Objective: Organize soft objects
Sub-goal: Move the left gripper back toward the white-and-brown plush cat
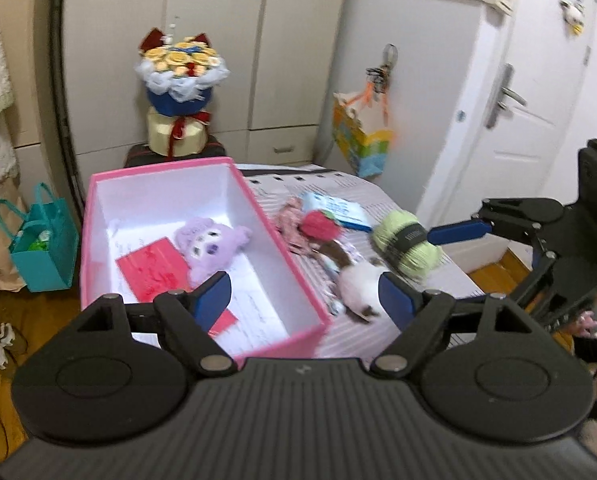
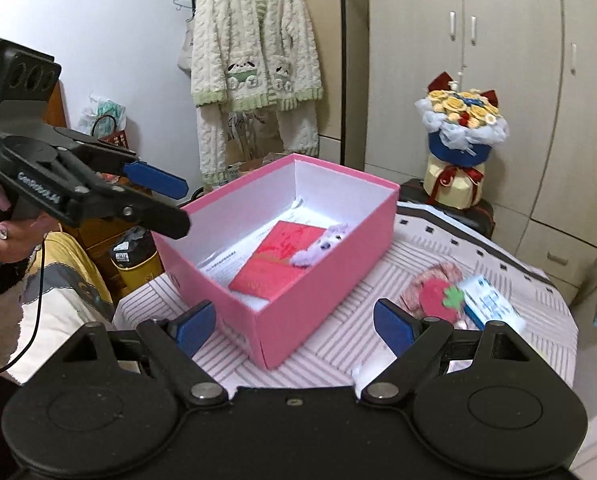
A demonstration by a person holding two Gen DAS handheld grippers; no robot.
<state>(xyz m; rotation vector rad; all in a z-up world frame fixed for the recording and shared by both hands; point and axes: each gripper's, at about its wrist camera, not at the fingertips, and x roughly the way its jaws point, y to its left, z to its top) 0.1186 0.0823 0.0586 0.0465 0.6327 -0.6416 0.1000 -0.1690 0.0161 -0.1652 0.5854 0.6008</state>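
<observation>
The left gripper (image 1: 306,294) stands with its blue pads wide apart and nothing between them, held above the near end of the pink box (image 1: 258,216). The right gripper (image 2: 294,326) is just as wide, also empty, and hangs over the near corner of the box and the striped cloth (image 2: 338,344) covering the table. Each gripper shows in the other's view: the right one comes in from the right edge of the left camera with one blue pad near a ball of green yarn (image 1: 408,246), and the left one comes in from the left edge of the right camera, gripped by a hand (image 2: 2,232). Inside the box lie a purple plush toy (image 1: 210,244), a red envelope (image 1: 154,268) and some white papers (image 2: 222,262). On the cloth beside the box, outside it, lie a red strawberry-shaped soft piece (image 2: 436,300) on a pink patterned cloth (image 2: 442,272), a blue and white packet (image 2: 492,306), the green yarn, and a white and brown plush toy (image 1: 358,288) near the box's long side. Beyond the table a bouquet (image 2: 460,128) stands on a dark suitcase (image 2: 474,212) before pale cupboards (image 2: 498,60), and a fleecy white garment (image 2: 254,52) hangs on the wall.
</observation>
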